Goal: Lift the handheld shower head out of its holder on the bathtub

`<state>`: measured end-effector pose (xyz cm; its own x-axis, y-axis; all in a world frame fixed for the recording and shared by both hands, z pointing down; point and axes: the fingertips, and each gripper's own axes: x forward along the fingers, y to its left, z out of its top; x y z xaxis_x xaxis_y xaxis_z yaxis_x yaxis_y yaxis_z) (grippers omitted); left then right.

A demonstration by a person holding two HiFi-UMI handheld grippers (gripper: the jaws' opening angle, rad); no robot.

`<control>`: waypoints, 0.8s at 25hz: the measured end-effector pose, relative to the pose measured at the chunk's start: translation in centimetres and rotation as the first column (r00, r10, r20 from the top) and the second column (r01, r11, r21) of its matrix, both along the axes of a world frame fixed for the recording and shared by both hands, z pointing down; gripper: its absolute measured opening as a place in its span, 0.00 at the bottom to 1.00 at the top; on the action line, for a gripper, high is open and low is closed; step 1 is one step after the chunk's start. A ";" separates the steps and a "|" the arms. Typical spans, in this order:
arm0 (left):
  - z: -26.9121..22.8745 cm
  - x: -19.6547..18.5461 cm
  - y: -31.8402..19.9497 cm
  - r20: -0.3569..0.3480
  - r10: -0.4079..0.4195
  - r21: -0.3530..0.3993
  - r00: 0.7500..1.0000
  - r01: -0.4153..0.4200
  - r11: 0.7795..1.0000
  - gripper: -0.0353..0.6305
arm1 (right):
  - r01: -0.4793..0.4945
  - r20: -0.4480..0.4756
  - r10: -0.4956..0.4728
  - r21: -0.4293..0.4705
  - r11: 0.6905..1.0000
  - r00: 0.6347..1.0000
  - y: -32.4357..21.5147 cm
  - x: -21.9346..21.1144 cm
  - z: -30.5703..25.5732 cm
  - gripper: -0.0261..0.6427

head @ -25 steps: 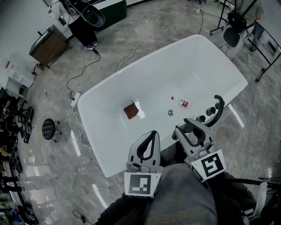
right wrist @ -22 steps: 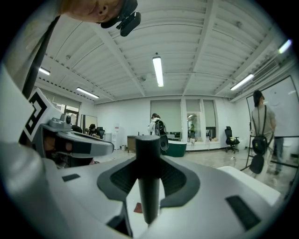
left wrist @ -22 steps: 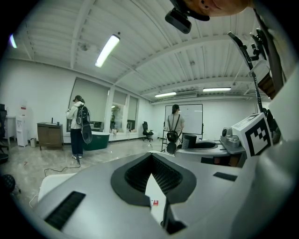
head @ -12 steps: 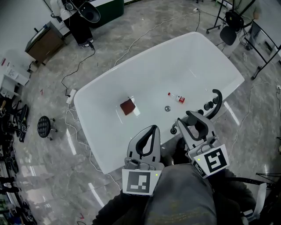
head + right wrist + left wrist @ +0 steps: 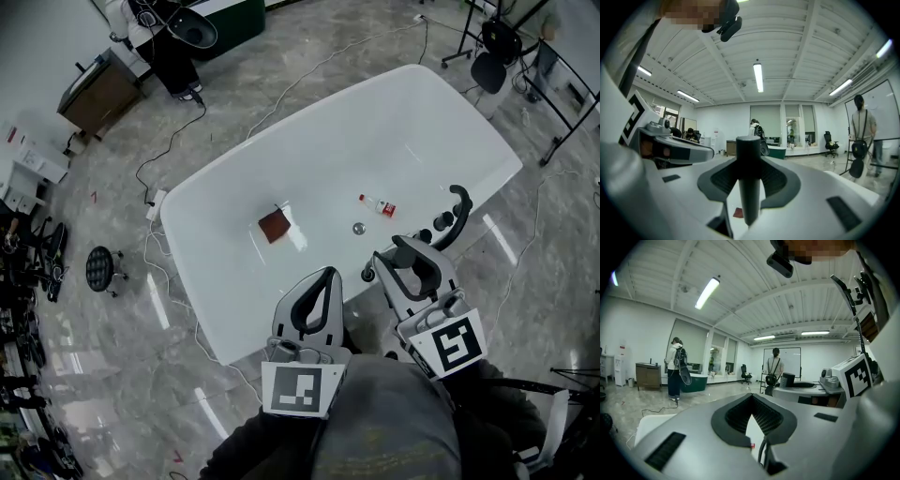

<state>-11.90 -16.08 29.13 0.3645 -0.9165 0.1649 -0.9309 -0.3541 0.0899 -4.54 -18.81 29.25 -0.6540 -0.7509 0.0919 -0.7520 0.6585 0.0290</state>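
The white bathtub (image 5: 234, 309) fills the middle of the head view. On its right rim the black handheld shower head (image 5: 457, 212) rests in its holder, next to two black knobs (image 5: 439, 223). My right gripper (image 5: 397, 247) hovers at the near rim, left of and nearer than the shower head and apart from it, its jaws shut and empty. In the right gripper view a black upright post (image 5: 749, 178) stands over the jaw tips. My left gripper (image 5: 324, 276) is over the near rim further left, shut and empty.
On the tub floor lie a red-brown square (image 5: 274, 226), a small bottle (image 5: 379, 205) and the drain (image 5: 358, 228). Cables and a power strip (image 5: 155, 202) run over the floor to the left. A black stool (image 5: 101, 269) and a cabinet (image 5: 94, 94) stand left. People stand in the room beyond.
The head view has shifted a little, so the tub sits slightly higher in the picture. Both grippers stay shut by the near rim; the shower head has not moved.
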 end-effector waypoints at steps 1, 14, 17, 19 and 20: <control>-0.1 0.1 0.3 0.004 -0.003 0.001 1.000 0.003 1.000 0.06 | 0.004 0.004 -0.004 0.004 1.000 1.000 0.1 0.1 -0.2 0.25; 0.2 1.7 4.0 0.017 -0.028 0.001 0.999 0.028 1.000 0.06 | 0.039 0.008 -0.040 0.062 0.997 0.999 4.1 1.0 -1.4 0.25; 0.1 2.8 5.5 0.023 -0.027 0.010 0.999 0.027 1.000 0.06 | 0.032 0.021 -0.034 0.085 0.996 0.999 5.8 2.1 -2.2 0.25; -0.3 3.5 6.7 0.027 -0.029 0.019 0.999 0.028 0.999 0.06 | 0.036 0.033 -0.039 0.108 0.994 0.999 7.1 2.7 -3.0 0.25; -0.5 3.8 7.4 0.029 -0.030 0.023 0.999 0.030 0.999 0.06 | 0.040 0.036 -0.044 0.117 0.992 0.998 7.9 3.0 -3.5 0.25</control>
<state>-8.09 -8.65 28.61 0.3322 -0.9305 0.1542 -0.9432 -0.3276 0.0549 -1.55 -10.93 25.78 -0.6866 -0.7268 -0.0204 -0.7258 0.6834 0.0791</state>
